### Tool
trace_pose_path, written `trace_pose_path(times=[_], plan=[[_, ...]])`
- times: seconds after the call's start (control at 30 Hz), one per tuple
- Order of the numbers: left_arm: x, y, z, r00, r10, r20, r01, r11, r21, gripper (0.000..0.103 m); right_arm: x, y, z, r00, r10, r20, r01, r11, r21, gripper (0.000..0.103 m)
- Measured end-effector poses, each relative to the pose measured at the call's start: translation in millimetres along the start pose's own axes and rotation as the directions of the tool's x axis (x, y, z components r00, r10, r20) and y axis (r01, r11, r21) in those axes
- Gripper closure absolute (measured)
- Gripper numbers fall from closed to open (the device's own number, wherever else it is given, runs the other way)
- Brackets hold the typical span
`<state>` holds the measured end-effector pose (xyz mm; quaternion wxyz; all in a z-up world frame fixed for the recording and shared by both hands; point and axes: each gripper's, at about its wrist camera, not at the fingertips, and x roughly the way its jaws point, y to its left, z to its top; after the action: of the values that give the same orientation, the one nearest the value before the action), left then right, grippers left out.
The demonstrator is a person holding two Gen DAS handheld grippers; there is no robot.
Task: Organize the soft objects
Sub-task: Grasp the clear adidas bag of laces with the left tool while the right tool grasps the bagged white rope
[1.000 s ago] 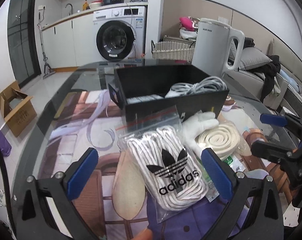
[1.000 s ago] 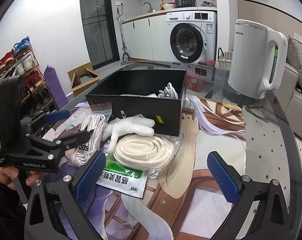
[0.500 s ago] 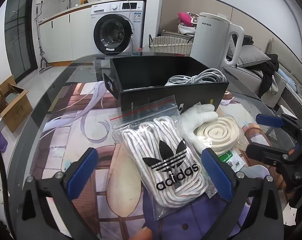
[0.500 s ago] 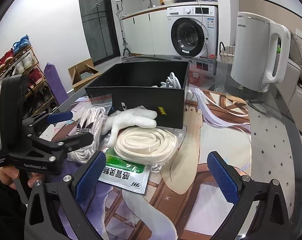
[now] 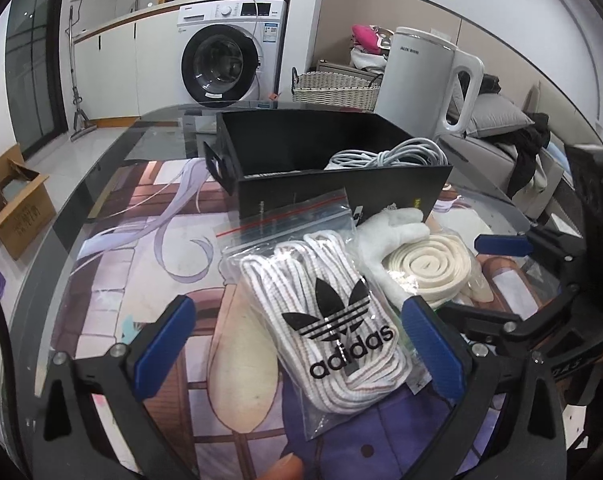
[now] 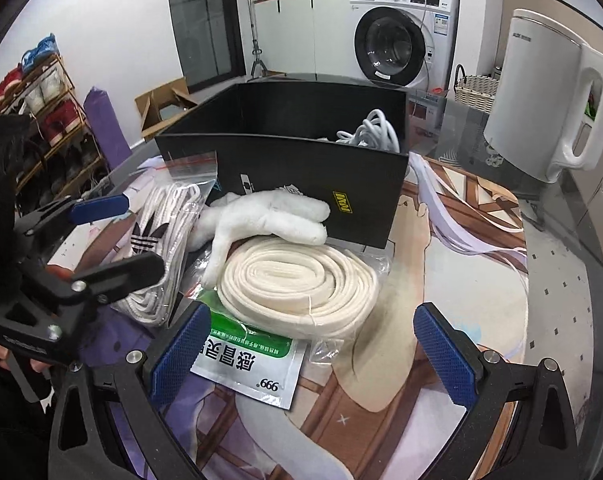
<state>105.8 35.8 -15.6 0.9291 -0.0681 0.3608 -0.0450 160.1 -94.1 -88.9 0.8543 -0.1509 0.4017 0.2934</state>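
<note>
A clear zip bag of white adidas laces (image 5: 333, 320) lies on the glass table between the open jaws of my left gripper (image 5: 301, 344). A white plush hand (image 6: 269, 220) and a bagged cream coiled strap (image 6: 297, 284) lie beside it, in front of a black box (image 6: 301, 160) that holds a grey cable coil (image 5: 385, 156). My right gripper (image 6: 313, 352) is open and empty, low over the strap and a green-white sachet (image 6: 249, 356). The left gripper also shows in the right wrist view (image 6: 113, 236).
A white electric kettle (image 6: 541, 96) stands at the table's right, behind the box. The round glass table edge (image 5: 41, 264) curves close on the left. A washing machine (image 5: 229, 60), wicker basket (image 5: 333, 86) and cardboard box (image 5: 17, 204) stand off the table.
Both grippers have moved forward and lower towards the objects: the left closes in over the laces bag, the right over the coiled strap. Nothing on the table has moved.
</note>
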Motion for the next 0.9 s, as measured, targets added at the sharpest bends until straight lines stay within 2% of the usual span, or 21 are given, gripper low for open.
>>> trace_pose_path(times=[0.4, 0.83, 0.87, 0.9], plan=[[1.9, 2.6, 0.0, 1.0, -0.023, -0.011, 0.023, 1.0, -0.011, 0.0, 32.3, 21.9, 17.4, 0.999, 0.012, -0.049, -0.016, 0.997, -0.074, 0.0], [3.5, 3.8, -0.3, 1.0, -0.028, -0.015, 0.027, 1.0, -0.015, 0.0, 34.9, 27.4, 22.2, 1.0, 0.003, -0.012, -0.004, 0.993, -0.119, 0.001], [3.6, 3.6, -0.4, 1.0, -0.027, -0.016, 0.026, 1.0, -0.014, 0.0, 34.1, 26.1, 21.4, 1.0, 0.008, -0.009, -0.009, 0.992, -0.122, 0.003], [3.7, 3.7, -0.5, 1.0, -0.026, -0.017, 0.026, 1.0, -0.014, 0.0, 33.0, 25.7, 20.5, 1.0, 0.024, -0.01, -0.025, 0.992, -0.127, 0.01]])
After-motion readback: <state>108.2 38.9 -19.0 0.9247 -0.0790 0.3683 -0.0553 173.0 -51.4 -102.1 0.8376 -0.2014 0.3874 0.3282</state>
